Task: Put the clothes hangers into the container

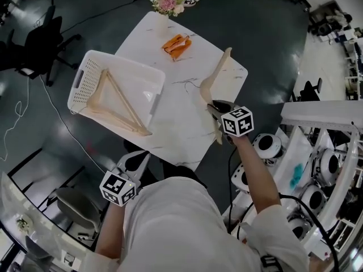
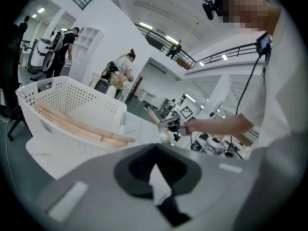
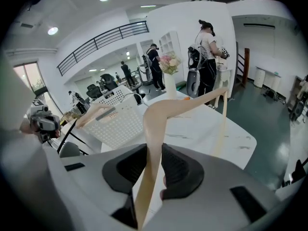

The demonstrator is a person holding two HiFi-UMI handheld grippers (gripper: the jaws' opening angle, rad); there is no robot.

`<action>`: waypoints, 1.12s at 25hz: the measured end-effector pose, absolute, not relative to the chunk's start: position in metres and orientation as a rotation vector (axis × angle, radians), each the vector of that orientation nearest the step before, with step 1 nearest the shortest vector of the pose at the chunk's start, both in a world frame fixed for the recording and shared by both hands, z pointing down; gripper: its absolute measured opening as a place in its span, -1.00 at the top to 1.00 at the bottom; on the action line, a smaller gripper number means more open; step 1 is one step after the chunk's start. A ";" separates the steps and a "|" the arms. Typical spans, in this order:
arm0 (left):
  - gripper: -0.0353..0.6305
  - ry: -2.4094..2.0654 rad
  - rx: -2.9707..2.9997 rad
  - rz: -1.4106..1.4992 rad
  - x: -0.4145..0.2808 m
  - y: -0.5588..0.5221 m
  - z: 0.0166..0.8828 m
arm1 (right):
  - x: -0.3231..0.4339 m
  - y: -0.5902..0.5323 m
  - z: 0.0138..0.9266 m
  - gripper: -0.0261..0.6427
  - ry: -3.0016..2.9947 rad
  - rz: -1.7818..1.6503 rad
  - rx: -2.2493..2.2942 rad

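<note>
**Wooden hanger pinched in the right jaws, basket off to their left**

The right gripper (image 3: pixel 153 165) has its jaws part-way closed, pinching one arm of a wooden clothes hanger (image 3: pixel 163 109) flat between the pads. The rest of the hanger stretches ahead of the jaws, above the marble counter (image 1: pixel 176 123).

The hanger looks rigid and light, with a smooth finish that could slip or pivot in a narrow pinch. A hold on the flat arm near the shoulder bend, as here, should limit the swing of the long free end.

The white perforated basket (image 1: pixel 85 81) sits well to the left of these jaws, across the counter. It already holds wooden hangers (image 1: pixel 116 103) lying crossed inside.

The left gripper (image 1: pixel 139 162) hovers near the person's body, short of the counter edge. Its jaws are pressed together, with nothing between them.

An orange item (image 1: pixel 177 45) and a flower vase (image 1: pixel 167 4) lie beyond, untouched.
</note>
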State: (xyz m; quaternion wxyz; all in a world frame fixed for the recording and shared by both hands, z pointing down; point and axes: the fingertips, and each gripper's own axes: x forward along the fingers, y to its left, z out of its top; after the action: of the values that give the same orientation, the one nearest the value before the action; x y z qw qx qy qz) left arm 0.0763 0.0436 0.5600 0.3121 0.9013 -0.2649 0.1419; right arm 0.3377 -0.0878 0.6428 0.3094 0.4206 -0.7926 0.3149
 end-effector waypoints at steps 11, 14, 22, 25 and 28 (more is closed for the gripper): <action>0.88 -0.730 2.391 0.363 0.029 0.036 0.553 | 0.237 -0.080 0.569 0.65 -2.268 0.772 0.904; 0.88 -0.752 2.371 0.353 0.016 0.036 0.557 | 0.204 -0.074 0.557 0.65 -2.307 0.780 0.811; 0.88 -0.806 2.334 0.332 -0.017 0.042 0.558 | 0.113 -0.066 0.535 0.65 -2.384 0.780 0.554; 0.88 -0.834 2.322 0.315 -0.030 0.040 0.558 | 0.083 -0.065 0.530 0.65 -2.391 0.787 0.448; 0.88 -0.858 2.308 0.303 -0.043 0.040 0.558 | 0.057 -0.062 0.527 0.65 -2.389 0.801 0.341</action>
State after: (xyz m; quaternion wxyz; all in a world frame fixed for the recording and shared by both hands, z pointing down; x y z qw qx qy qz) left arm -0.0430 0.0403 0.5584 0.3245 0.8800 -0.3271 0.1154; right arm 0.0571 -0.0616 0.5273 0.2949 0.1282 -0.8978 0.3010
